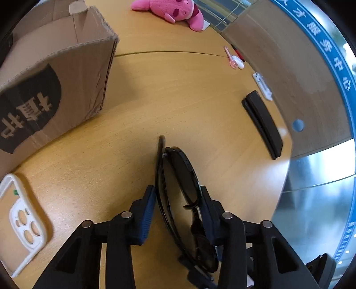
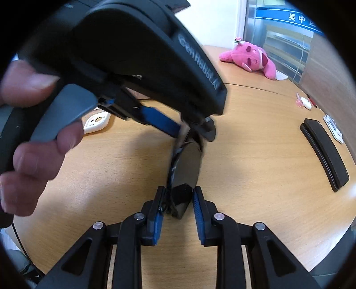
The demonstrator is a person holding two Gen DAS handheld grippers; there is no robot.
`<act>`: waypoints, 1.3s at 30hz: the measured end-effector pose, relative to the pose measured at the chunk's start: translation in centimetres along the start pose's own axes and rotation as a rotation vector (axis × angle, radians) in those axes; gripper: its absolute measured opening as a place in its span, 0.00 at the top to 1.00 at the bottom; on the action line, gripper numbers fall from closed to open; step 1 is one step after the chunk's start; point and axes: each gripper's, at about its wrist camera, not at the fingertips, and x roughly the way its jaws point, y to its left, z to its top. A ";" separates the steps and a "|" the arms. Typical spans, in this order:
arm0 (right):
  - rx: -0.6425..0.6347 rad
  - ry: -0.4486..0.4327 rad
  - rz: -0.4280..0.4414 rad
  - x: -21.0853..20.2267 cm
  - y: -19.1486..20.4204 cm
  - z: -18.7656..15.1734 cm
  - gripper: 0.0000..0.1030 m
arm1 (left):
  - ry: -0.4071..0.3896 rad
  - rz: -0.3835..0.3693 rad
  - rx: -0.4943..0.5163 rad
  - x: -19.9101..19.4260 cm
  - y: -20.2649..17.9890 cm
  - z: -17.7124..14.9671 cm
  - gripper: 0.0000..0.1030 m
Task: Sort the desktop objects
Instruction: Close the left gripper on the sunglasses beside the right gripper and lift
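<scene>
Dark folded sunglasses (image 1: 178, 175) stand on edge on the wooden table (image 1: 169, 93), held between both grippers. In the left wrist view my left gripper (image 1: 178, 191) has its blue pads pressed on either side of the frame, at the lens nearest the camera. In the right wrist view my right gripper (image 2: 179, 191) is shut on the other end of the sunglasses (image 2: 187, 164). The left gripper (image 2: 193, 133) comes down on them from above, held by a person's hand (image 2: 33, 144).
An open cardboard box (image 1: 66, 73) stands at the left. A white phone case (image 1: 20, 220) lies near it. A black glasses case (image 1: 262, 122), a small white clip (image 1: 262, 85) and pink and white bits (image 1: 233, 60) lie by the table's right edge. A pink plush toy (image 1: 173, 10) lies far back.
</scene>
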 end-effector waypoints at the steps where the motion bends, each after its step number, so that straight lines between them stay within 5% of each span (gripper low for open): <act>1: -0.003 0.000 -0.001 0.0 0.1 0.0 0.77 | -0.003 0.005 0.005 0.1 -0.1 0.1 0.61; 11: 0.027 0.005 0.002 0.3 -0.1 0.6 0.79 | -0.048 0.038 0.040 -1.5 -0.4 0.1 0.66; 23: 0.107 -0.078 -0.097 -2.7 -1.5 2.5 0.80 | -0.141 -0.038 0.167 -5.8 -4.2 2.3 0.66; 30: 0.072 -0.154 -0.095 -4.2 -1.0 6.5 0.80 | -0.229 -0.028 0.181 -10.8 -3.9 4.9 0.66; 39: -0.088 -0.281 0.053 -4.2 1.9 15.6 0.80 | -0.417 0.076 0.070 -21.1 1.4 8.7 0.66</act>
